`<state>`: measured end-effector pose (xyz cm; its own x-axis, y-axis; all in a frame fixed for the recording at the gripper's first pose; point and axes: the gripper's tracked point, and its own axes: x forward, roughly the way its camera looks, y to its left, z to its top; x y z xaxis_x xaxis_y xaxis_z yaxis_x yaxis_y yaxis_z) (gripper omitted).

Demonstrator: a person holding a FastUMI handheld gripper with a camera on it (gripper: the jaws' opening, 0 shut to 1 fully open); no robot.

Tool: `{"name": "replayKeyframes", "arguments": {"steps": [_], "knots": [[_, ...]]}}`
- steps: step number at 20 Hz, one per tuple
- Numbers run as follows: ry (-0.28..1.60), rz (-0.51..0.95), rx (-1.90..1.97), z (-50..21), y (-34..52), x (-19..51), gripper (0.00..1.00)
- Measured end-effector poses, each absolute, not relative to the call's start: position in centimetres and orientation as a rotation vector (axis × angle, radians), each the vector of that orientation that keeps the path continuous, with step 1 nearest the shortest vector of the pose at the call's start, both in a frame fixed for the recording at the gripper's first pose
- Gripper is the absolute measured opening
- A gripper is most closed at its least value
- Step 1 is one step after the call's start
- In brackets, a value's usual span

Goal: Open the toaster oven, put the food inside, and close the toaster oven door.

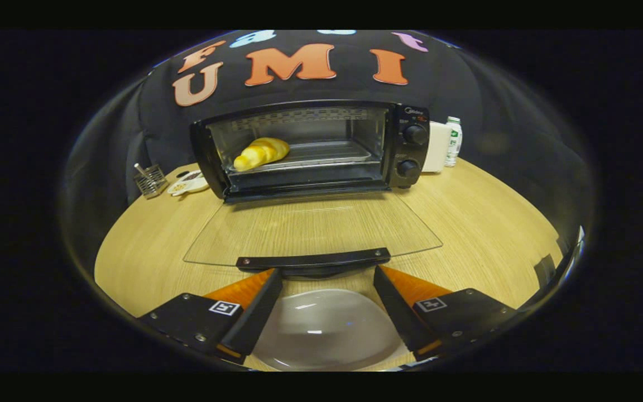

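Toaster oven (310, 148) stands at the far side of the wooden table (494, 234), back against the booth wall. Door (313, 231) fully dropped open, glass pane lying flat out toward the gripper, table grain visible through it. Dark door handle (313, 259) runs along the pane's near edge.

Food: a yellow bread roll (261, 153) lies inside the oven on the wire rack (327, 152), toward the left side of the cavity, tilted with one end near the front. Two round knobs (414, 134) on the oven's right-hand panel, one above the other.

Gripper (327, 279) sits low, just short of the door handle. Fingers spread wide apart, holding nothing; tips reach up close to the handle's two ends, contact not clear. Between the fingers and below them, an empty pale plate (327, 329) rests on the table.

Left of the oven: a small wire basket (150, 180) with something upright in it, and beside it a small white dish (188, 182) with dark markings. Right of the oven: a white box-shaped object (436, 146) close against the oven's side, and a small white bottle (454, 140) with a green cap just beyond it.
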<state>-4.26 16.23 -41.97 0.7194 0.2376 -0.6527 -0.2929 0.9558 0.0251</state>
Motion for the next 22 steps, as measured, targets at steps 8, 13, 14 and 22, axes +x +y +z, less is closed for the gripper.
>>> {"name": "replayKeyframes", "arguments": {"steps": [8, 13, 14, 22], "knots": [[0.687, 0.286, -0.050, -39.9, 16.6, -3.8, 0.98], [0.654, 0.290, -0.031, -36.9, 17.0, -2.7, 0.98], [0.639, 0.290, -0.030, -36.2, 17.1, -2.3, 0.98], [0.545, 0.317, 0.046, -31.8, 19.6, 0.7, 0.99]]}}
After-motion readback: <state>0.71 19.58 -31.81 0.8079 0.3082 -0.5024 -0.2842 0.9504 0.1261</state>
